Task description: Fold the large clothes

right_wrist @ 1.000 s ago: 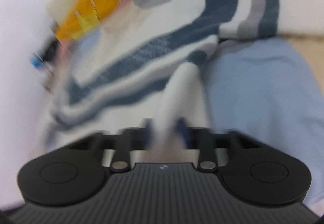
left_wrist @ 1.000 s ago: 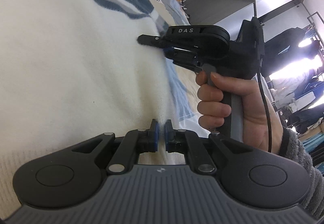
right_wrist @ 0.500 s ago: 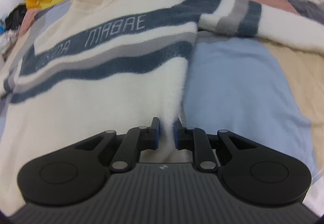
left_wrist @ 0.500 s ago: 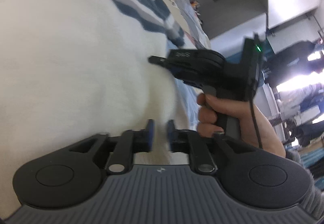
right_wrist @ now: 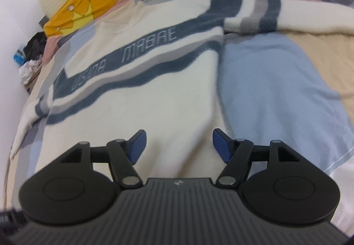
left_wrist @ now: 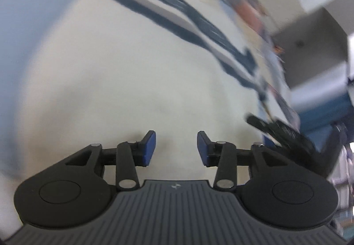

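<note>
The sweater (right_wrist: pixel 154 98) lies spread flat, face up, on the patchwork quilt (right_wrist: pixel 276 81) of a bed, its striped chest band running across the middle and one sleeve (right_wrist: pixel 309 16) stretched out to the far right. Both grippers hang over its lower body panel near the hem. The right gripper (right_wrist: pixel 179 145) has its jaws opening, blue pads apart with only flat cream knit beneath them and nothing pinched; the sweater's side edge runs just under its right pad. The left gripper (left_wrist: pixel 176 147) is likewise opening over the plain cream fabric, gripping nothing, though this view is smeared with motion so fine detail is lost; the other tool shows dark at its right edge. This looks like the release after smoothing out the garment, with the first fold not yet made. To do it well, let the pads clear the fluffy knit fully before lifting, so the pile does not snag and drag the hem out of line. For the fold, the outstretched sleeve probably wants taking first: pinch it near the cuff and near the shoulder, carry it across the chest, and keep the side edge straight. The knit is thick and soft, so a deep bite should hold better than a fingertip nip.
</note>
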Available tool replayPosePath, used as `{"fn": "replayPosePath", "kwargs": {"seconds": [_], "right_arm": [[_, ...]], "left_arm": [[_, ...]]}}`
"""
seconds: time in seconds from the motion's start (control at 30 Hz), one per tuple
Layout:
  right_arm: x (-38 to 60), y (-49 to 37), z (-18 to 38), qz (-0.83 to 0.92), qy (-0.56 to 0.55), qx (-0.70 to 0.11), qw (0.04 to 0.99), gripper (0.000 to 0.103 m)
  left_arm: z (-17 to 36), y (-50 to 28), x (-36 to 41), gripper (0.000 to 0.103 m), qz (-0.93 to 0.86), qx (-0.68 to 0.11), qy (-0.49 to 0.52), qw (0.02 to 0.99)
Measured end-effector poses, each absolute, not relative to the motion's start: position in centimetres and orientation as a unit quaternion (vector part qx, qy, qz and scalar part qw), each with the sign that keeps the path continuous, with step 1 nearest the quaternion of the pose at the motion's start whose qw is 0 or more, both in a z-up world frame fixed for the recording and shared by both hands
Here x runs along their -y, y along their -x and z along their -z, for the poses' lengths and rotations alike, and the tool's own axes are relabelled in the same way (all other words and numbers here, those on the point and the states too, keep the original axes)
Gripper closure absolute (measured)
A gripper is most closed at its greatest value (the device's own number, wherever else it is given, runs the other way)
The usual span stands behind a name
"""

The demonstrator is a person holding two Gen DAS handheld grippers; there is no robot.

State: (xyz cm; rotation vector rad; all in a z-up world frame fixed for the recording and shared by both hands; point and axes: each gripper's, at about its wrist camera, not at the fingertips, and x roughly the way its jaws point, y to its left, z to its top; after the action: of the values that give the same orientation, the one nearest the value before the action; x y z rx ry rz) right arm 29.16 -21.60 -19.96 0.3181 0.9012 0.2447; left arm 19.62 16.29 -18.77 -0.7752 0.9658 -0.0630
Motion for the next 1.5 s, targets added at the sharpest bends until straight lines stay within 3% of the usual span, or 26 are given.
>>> {"fn": "replayPosePath", "kwargs": {"seconds": [0.1, 0.17, 0.33, 0.6, 0.63, 0.83, 1.13, 1.5], "right_arm": [[21.7, -29.2, 20.2, -0.116, -0.150, -0.439, 0.878, 0.035], [21.9, -29.2, 20.3, -0.116, -0.157, -0.441, 0.876, 0.035], [21.8, -28.9, 20.2, -0.123, -0.147, -0.443, 0.876, 0.035], [22.6, -28.4, 20.0, -0.126, -0.164, -0.442, 0.873, 0.035], [22.6, -28.5, 20.1, -0.126, -0.165, -0.442, 0.873, 0.035], [22.2, -28.6, 20.2, -0.124, -0.156, -0.447, 0.872, 0.035], [20.9, -28.7, 20.5, -0.138, -0.128, -0.457, 0.869, 0.035], [21.3, -28.8, 21.3, -0.132, -0.112, -0.474, 0.863, 0.035]], "left_arm": [[17.0, -18.5, -19.1, 0.050, -0.015, -0.442, 0.364, 0.820], [15.7, -17.9, -20.5, 0.038, -0.057, -0.437, 0.355, 0.825], [15.2, -16.9, -23.1, 0.038, -0.141, -0.442, 0.366, 0.807], [19.8, -16.6, -24.6, 0.039, -0.171, -0.476, 0.412, 0.758], [20.3, -16.5, -24.2, 0.041, -0.169, -0.478, 0.417, 0.754], [21.0, -17.2, -22.7, 0.093, -0.127, -0.498, 0.409, 0.754], [15.2, -16.7, -24.8, 0.095, -0.112, -0.483, 0.374, 0.783], [19.8, -17.8, -26.0, 0.095, -0.179, -0.517, 0.369, 0.752]]}}
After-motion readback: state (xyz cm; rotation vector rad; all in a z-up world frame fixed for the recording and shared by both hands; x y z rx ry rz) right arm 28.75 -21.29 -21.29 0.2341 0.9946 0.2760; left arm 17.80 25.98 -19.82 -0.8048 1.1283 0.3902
